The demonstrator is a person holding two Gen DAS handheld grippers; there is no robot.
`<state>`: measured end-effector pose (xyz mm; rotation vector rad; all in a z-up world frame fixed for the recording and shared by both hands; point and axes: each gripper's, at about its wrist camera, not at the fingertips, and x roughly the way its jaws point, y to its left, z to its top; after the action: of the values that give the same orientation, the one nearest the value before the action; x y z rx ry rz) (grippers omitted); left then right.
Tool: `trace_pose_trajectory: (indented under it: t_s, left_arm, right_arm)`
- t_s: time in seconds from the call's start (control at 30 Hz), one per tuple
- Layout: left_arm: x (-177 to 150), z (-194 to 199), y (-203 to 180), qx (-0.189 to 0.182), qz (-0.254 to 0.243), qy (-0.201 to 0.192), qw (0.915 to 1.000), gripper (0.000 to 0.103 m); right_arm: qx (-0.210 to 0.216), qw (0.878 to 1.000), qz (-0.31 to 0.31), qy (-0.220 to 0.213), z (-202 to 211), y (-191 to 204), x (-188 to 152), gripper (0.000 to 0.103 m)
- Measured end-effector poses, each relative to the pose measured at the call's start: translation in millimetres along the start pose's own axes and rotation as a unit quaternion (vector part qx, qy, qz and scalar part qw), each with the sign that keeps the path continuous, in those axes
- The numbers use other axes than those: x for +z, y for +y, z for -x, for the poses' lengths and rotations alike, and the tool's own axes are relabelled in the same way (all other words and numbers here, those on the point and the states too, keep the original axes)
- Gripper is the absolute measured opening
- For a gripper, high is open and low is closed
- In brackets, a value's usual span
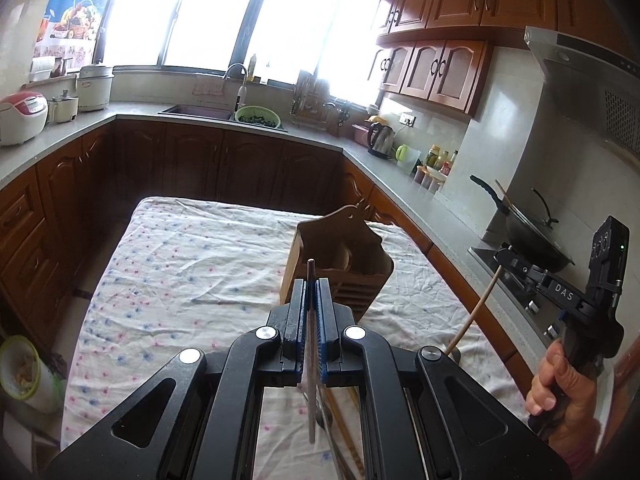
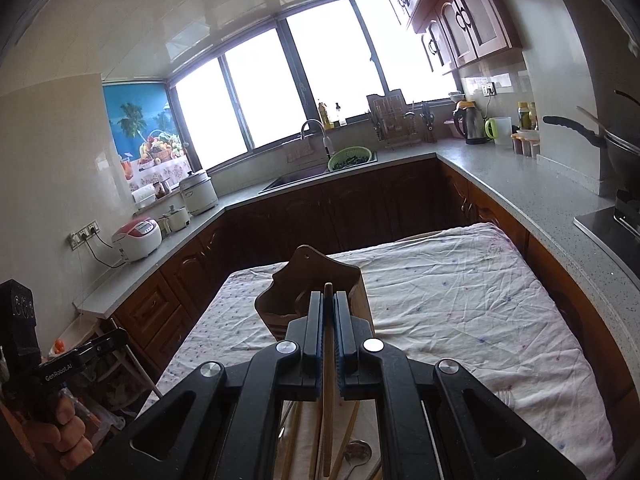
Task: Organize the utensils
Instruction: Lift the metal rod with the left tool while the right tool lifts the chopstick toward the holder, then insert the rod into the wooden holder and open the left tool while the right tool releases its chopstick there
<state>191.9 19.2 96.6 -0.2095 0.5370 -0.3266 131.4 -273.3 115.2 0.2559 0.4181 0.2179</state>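
The left gripper (image 1: 311, 280) is seen closed on a thin chopstick (image 1: 311, 360). The stick is clamped between the blue pads (image 1: 320, 312), its tip standing just past the fingertips and its length running back under the gripper body. In the right wrist view the left gripper (image 2: 116, 336) is seen from the side at the far left, gripped by a hand (image 2: 64, 420).

The right gripper (image 2: 329, 300) is likewise closed narrowly, on a wooden stick (image 2: 328, 380) held between its pads (image 2: 319, 340). The stick's tip is seen just past the fingertips. In the left wrist view the right gripper (image 1: 506, 258) is shown at the right, held by a hand (image 1: 556, 384), and the pale stick (image 1: 474, 312) is seen slanting down from it toward the cloth.

A wooden holder (image 1: 340, 256) is stood upright on the table's flowered cloth (image 1: 180, 264), beyond both grippers' tips and apart from them. A rounded wooden piece is seen inside it in the left wrist view. In the right wrist view the holder (image 2: 292, 284) is partly covered by the right gripper's fingers.

More utensils are left lying on the cloth below the grippers: wooden chopsticks (image 2: 296, 440) and a metal spoon (image 2: 356, 452) are seen through the right gripper's frame. A spoon (image 1: 322, 420) and sticks are seen under the left gripper.

A wok (image 1: 532, 236) is set on the stove at the right.
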Motion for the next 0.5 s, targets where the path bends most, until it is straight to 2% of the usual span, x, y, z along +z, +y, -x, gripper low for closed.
trace_pose_trajectory:
  t_s: [0.13,0.27,0.5]
  left_arm:
    - [25,-10,-1,-0.001,0.005,-0.025,0.9997,0.004]
    - [59,-22,-4,-0.001,0.004,-0.060,0.9982,0.004]
    - [108,-59,-6,0.020,0.014,-0.114,0.9932,0.004]
  right_arm:
    - [0.012,1.000,-0.004,-0.019,-10,0,19,0.005]
    - [0.019,0.998,-0.013,-0.056,-20,0,47,0.005]
    - [0.005,0.992,-0.026,-0.121,-48,-4,91,0.005]
